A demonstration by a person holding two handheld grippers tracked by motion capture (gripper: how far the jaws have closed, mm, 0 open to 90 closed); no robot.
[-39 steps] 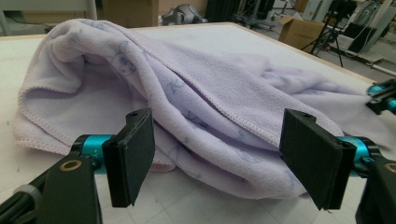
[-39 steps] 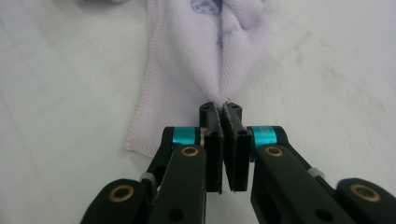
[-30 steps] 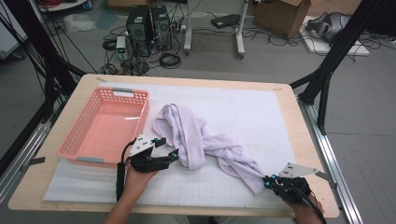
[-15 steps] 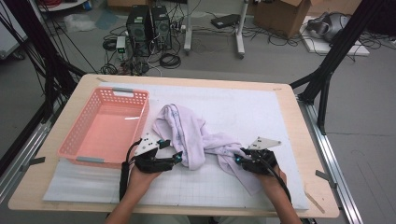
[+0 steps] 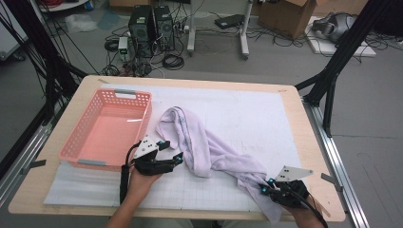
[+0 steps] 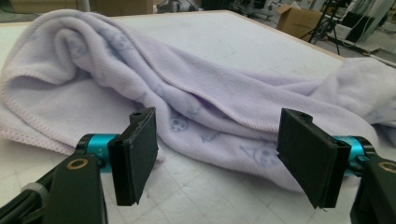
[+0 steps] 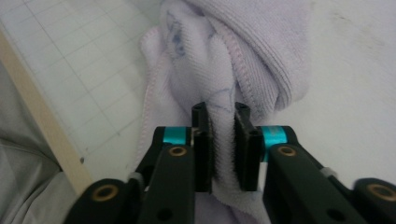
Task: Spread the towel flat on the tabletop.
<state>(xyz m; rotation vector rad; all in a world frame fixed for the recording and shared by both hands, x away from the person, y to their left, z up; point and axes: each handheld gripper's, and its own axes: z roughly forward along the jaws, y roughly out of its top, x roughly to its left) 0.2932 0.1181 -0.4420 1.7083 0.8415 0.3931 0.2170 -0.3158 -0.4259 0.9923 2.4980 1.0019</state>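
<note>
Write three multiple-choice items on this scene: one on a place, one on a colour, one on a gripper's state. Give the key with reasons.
1. Where is the basket?
A. the table's left side
B. the table's right side
C. on the floor

2. What colour is the towel?
A. green
B. pale lilac
C. black

3. How does the right gripper stand?
A. wide open over bare table
B. shut on the towel
C. shut on the basket

Key: 1 A, it sits left of the towel on the table. 2 B, the cloth is light lilac. 3 B, towel fabric is pinched between its pads.
</note>
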